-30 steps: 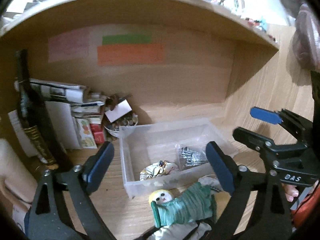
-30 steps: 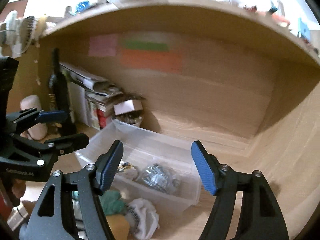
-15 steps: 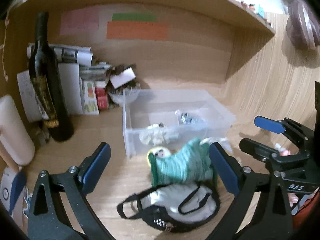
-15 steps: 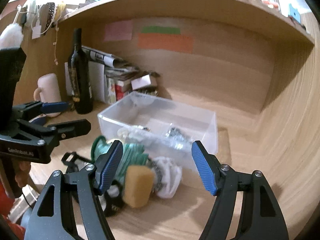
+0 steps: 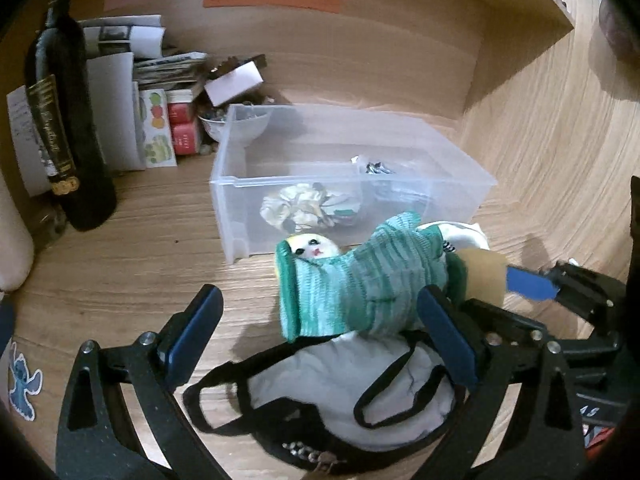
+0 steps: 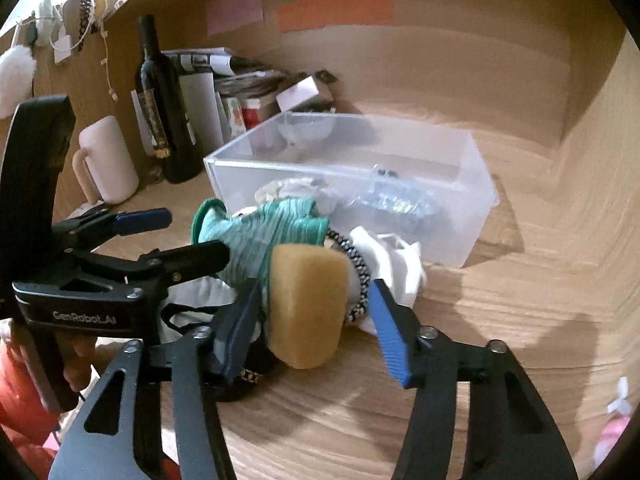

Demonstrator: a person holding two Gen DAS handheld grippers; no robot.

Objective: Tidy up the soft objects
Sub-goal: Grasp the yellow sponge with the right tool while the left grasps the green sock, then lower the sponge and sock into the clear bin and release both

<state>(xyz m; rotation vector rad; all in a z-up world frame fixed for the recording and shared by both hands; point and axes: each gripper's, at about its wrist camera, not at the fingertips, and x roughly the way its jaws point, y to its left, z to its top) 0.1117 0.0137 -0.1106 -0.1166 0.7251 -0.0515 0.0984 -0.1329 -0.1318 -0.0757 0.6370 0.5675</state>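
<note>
Right gripper (image 6: 312, 320) jaws wide, yellow sponge (image 6: 306, 304) sitting between them, not clamped. Left gripper (image 5: 320, 340) jaws wide too, green knit doll (image 5: 356, 284) just ahead between them, atop grey bag (image 5: 340, 392). Clear bin (image 5: 344, 176) beyond on surface.

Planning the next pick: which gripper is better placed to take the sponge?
Right. The right gripper already has its open jaws either side of the yellow sponge; the left gripper sits open over the green sock instead.
</note>
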